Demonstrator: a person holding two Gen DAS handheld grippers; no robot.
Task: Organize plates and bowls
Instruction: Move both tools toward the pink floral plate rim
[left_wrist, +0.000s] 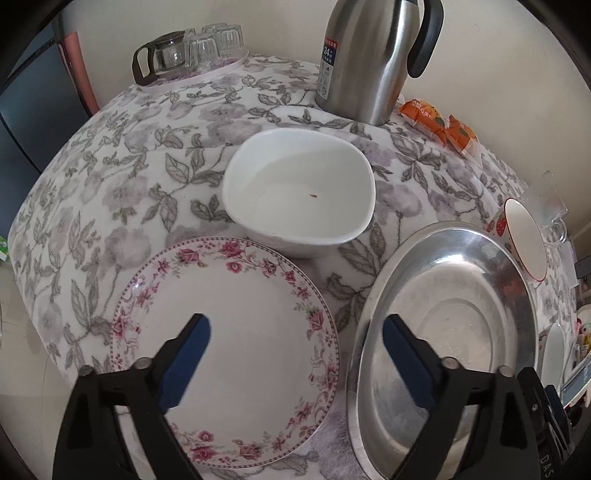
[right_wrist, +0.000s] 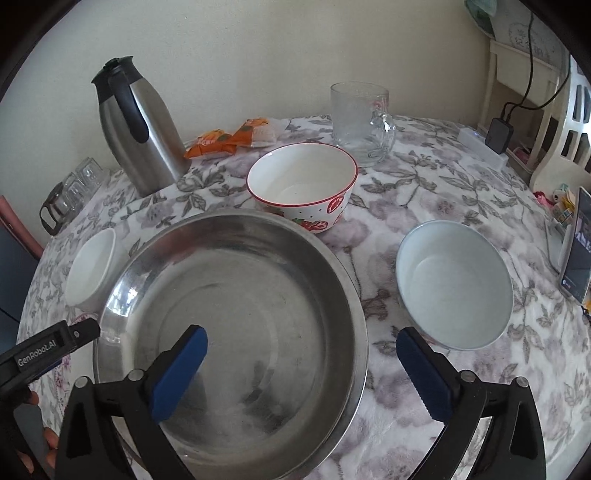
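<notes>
Little is sorted yet — the floral plate (left_wrist: 221, 332), steel basin (right_wrist: 229, 314), white bowl (left_wrist: 299, 195), strawberry bowl (right_wrist: 301, 184) and pale blue bowl (right_wrist: 454, 284) lie separately on the counter (right_wrist: 461, 406). Left gripper (left_wrist: 295, 354) and right gripper (right_wrist: 301, 365) — jaws wide, empty.

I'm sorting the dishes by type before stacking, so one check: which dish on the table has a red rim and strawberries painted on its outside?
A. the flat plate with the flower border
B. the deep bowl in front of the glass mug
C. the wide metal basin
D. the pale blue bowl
B: the strawberry bowl shows a red rim and red berries on its white wall, just in front of the glass mug.
</notes>
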